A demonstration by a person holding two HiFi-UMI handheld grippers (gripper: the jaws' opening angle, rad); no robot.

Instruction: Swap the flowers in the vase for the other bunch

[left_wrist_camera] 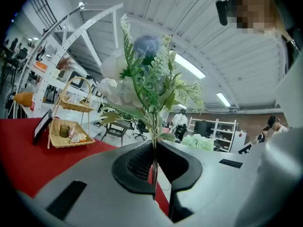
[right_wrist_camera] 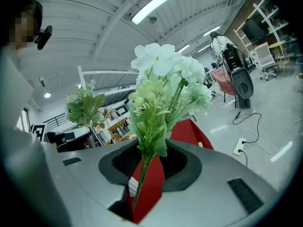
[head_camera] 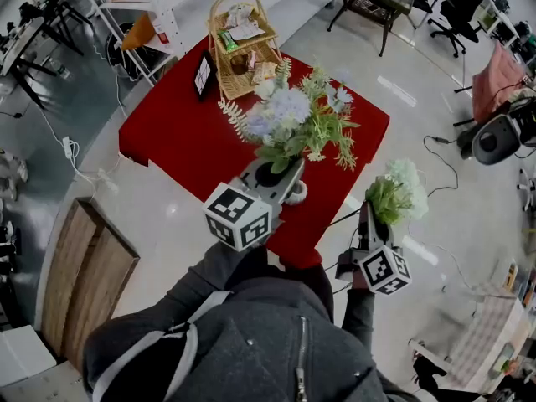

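My left gripper (head_camera: pixel 272 174) is shut on the thin stems of a bunch of blue and white flowers with fern leaves (head_camera: pixel 293 120), held upright over the red table (head_camera: pixel 176 136). In the left gripper view the stem (left_wrist_camera: pixel 154 141) runs straight down between the closed jaws of the left gripper (left_wrist_camera: pixel 155 174). A pale vase (head_camera: pixel 296 194) peeks out just under that gripper, mostly hidden. Off the table's right edge my right gripper (head_camera: pixel 373 224) is shut on a white and green bunch (head_camera: pixel 400 193). The right gripper view shows this bunch (right_wrist_camera: pixel 165 86) rising from the right gripper (right_wrist_camera: pixel 137 188).
A wicker basket (head_camera: pixel 243 44) with small items and a dark stand-up frame (head_camera: pixel 203 75) sit at the table's far side. A wooden board (head_camera: pixel 84 266) lies on the floor at the left. Cables (head_camera: pixel 444 162), a power strip (head_camera: pixel 69 147) and chairs surround the table.
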